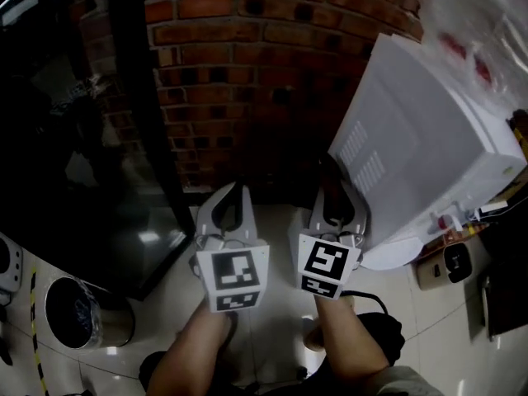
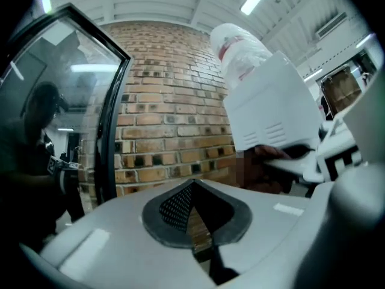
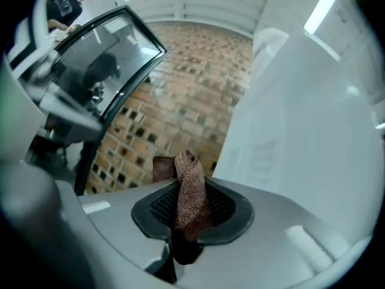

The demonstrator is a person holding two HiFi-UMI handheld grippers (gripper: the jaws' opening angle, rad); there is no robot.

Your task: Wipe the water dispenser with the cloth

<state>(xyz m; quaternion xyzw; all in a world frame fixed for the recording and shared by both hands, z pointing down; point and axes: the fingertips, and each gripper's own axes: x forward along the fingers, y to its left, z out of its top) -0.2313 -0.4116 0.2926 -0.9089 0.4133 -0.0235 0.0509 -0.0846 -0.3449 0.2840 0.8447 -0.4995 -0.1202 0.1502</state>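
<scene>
- The right tongs point(image 3: 191, 212) pinched a brown woven cloth point(image 3: 187, 173), and a bunched fold of it stood up past the tips.
- The left tongs point(image 2: 192, 188) were pressed together on nothing.
- The tall white plastic water dispenser point(image 1: 412, 147) stood on the pale tiled floor point(image 1: 396, 304) near the red brick wall point(image 1: 247, 73). The cloth was just beside its vented panel and appeared not to touch it.
- The cloth looked soft, light and floppy, so a firm pinch on a bunched fold suited it, with enough left free to press flat.
- The dispenser's smooth, stiff casing would likely take steady pressure. The clear bottle point(image 1: 474, 23) on top probably made it top-heavy, so gentle strokes seemed wise.
</scene>
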